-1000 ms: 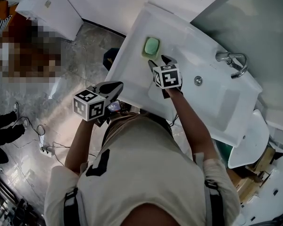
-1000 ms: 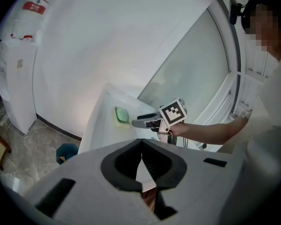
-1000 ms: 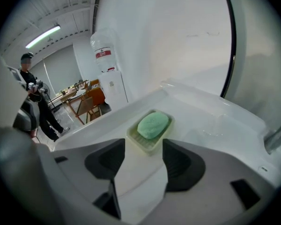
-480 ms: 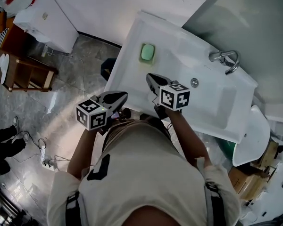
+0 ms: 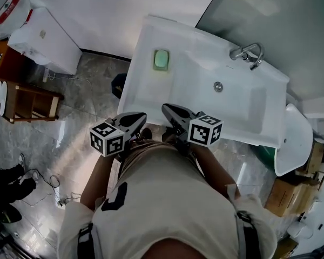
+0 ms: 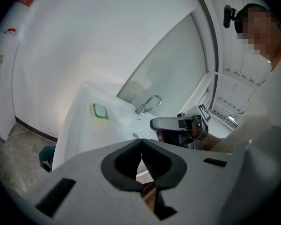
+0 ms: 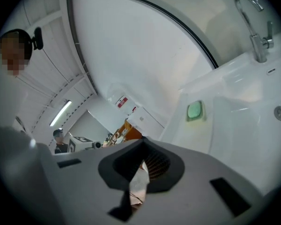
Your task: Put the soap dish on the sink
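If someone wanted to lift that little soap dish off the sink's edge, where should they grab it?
Probably by its two long rims, coming straight down from above. The soap dish lies flat and low on the sink ledge, and green soap fills its middle, so only the outer rim offers a hold.

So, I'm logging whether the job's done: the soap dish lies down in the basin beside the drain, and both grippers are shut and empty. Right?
Not quite. The head view shows the soap dish on the flat ledge at the left end of the sink, well apart from the drain, not in the basin. The left gripper and right gripper are indeed shut and empty.
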`<action>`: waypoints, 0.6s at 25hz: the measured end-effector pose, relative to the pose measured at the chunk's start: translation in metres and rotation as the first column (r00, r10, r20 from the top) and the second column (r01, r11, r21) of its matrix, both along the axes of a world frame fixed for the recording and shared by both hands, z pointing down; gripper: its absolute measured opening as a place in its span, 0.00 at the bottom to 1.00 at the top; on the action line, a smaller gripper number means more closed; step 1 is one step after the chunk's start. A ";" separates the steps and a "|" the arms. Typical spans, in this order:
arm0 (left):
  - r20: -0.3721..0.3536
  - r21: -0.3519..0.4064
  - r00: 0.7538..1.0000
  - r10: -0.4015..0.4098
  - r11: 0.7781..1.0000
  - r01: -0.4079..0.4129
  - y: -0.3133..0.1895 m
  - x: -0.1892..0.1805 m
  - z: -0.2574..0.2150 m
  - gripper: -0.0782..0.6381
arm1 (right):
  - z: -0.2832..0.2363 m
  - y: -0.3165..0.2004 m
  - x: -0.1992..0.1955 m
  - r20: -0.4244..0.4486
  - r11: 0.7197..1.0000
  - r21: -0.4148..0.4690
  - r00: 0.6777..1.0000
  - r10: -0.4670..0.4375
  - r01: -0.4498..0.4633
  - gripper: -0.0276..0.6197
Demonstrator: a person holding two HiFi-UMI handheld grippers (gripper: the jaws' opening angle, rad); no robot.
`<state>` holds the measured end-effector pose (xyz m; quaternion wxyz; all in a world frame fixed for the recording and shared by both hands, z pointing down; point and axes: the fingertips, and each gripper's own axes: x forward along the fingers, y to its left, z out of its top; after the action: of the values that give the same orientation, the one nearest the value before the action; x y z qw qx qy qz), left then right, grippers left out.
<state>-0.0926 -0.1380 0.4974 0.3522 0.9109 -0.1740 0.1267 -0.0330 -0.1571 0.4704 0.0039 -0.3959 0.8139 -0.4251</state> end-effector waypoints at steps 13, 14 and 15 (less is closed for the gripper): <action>-0.027 -0.017 0.995 0.093 0.995 -0.094 0.031 0.016 0.000 0.14 | -0.010 0.043 0.005 0.075 0.999 0.026 0.997 0.034 -0.036 0.06; -0.035 -0.013 0.995 0.092 0.996 -0.093 0.031 0.019 -0.003 0.14 | -0.013 0.044 0.006 0.081 0.998 0.045 0.996 0.029 -0.033 0.06; -0.038 -0.006 0.995 0.089 0.996 -0.090 0.032 0.021 -0.006 0.14 | -0.018 0.045 0.007 0.090 0.997 0.066 0.996 0.020 -0.026 0.06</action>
<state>-0.0717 -0.1060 0.4918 0.3527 0.9187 -0.1259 0.1255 -0.0262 -0.1124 0.4528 0.0584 -0.3857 0.8222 -0.4145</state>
